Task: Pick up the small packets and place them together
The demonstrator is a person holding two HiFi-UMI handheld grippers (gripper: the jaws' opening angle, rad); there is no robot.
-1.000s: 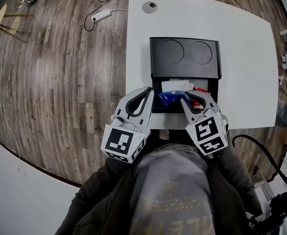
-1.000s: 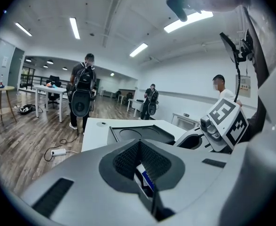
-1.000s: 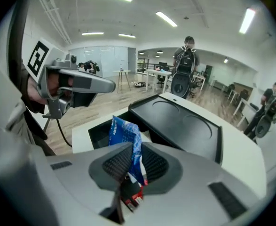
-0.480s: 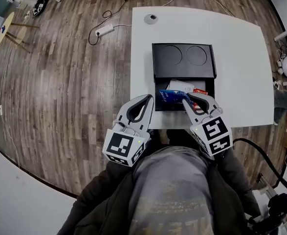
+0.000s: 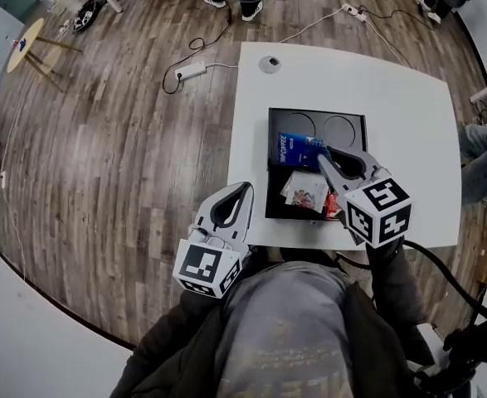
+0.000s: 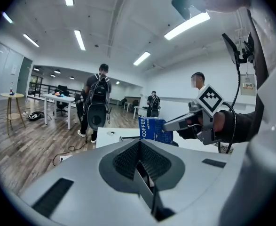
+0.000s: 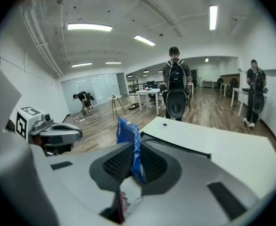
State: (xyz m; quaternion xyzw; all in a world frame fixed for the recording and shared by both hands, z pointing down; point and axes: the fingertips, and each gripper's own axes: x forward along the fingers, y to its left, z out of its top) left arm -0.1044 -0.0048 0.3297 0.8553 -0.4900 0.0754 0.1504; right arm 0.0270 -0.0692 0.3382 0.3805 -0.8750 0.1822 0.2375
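One blue foil coffee packet [image 5: 297, 149], mid-carry, pinched in my right gripper [image 5: 324, 157]; left gripper [image 5: 245, 189] closed, empty; next, lower beside packets [image 5: 305, 191] in black tray [image 5: 355, 127].

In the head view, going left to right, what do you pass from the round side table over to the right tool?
Side table → power strip → left tool → blue packet → right tool, shut on that packet.

Blue packet [image 5: 296, 149] in right claw [image 5: 325, 157]
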